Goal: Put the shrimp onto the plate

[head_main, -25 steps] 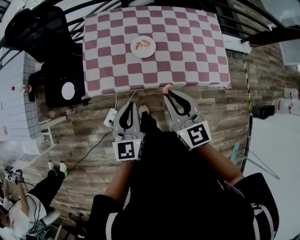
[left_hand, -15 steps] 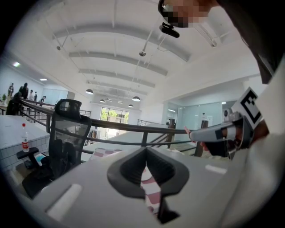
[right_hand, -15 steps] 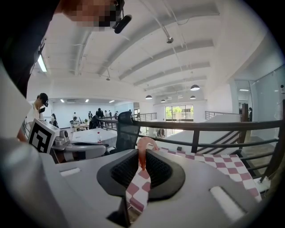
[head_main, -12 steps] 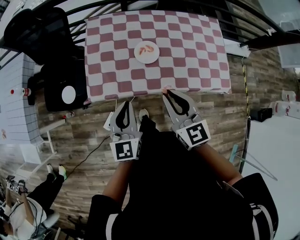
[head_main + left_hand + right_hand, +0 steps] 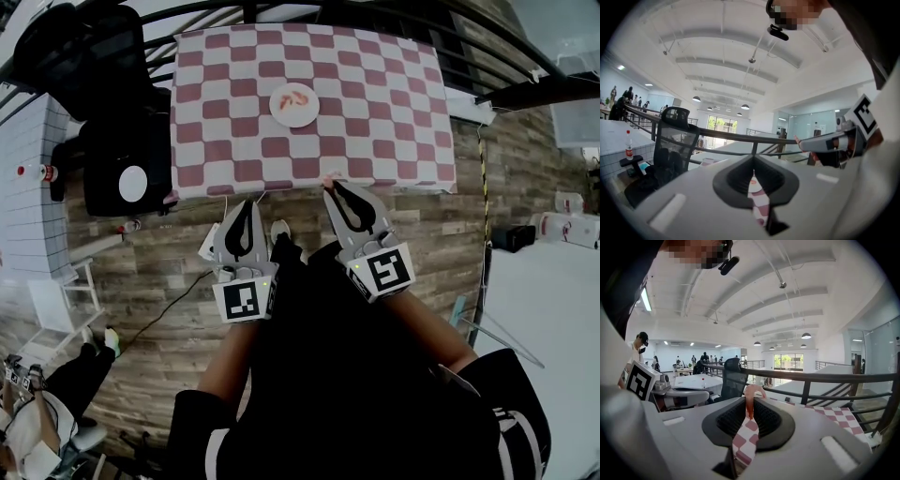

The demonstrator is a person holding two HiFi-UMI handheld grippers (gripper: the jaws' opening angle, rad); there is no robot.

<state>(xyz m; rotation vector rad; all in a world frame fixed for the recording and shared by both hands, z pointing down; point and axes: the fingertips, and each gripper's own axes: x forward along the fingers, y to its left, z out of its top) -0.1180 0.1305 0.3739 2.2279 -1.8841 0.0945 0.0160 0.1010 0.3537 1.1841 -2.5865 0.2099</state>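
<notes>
A white plate (image 5: pixel 292 105) with pink shrimp (image 5: pixel 294 97) on it sits on the red-and-white checkered table (image 5: pixel 384 141), toward the far middle. My right gripper (image 5: pixel 330 186) hangs at the table's near edge, shut on a pink shrimp (image 5: pixel 752 393) that curls up out of its tips. The left gripper (image 5: pixel 246 201) is beside it, short of the table edge, shut and holding nothing. From the left gripper view, the right gripper (image 5: pixel 802 143) shows at the right with the shrimp at its tip. Only a slit of checkered cloth (image 5: pixel 757 201) shows between the left jaws.
A black office chair (image 5: pixel 89 56) and a black stool with a white disc (image 5: pixel 132 183) stand left of the table. A dark railing (image 5: pixel 825 378) runs behind it. A white power strip (image 5: pixel 207 246) and cable lie on the wood floor. A seated person (image 5: pixel 37 427) is at the lower left.
The table has drawn nearer and sits lower in the head view. Both grippers keep their pose, the right one still at the near edge with the shrimp.
</notes>
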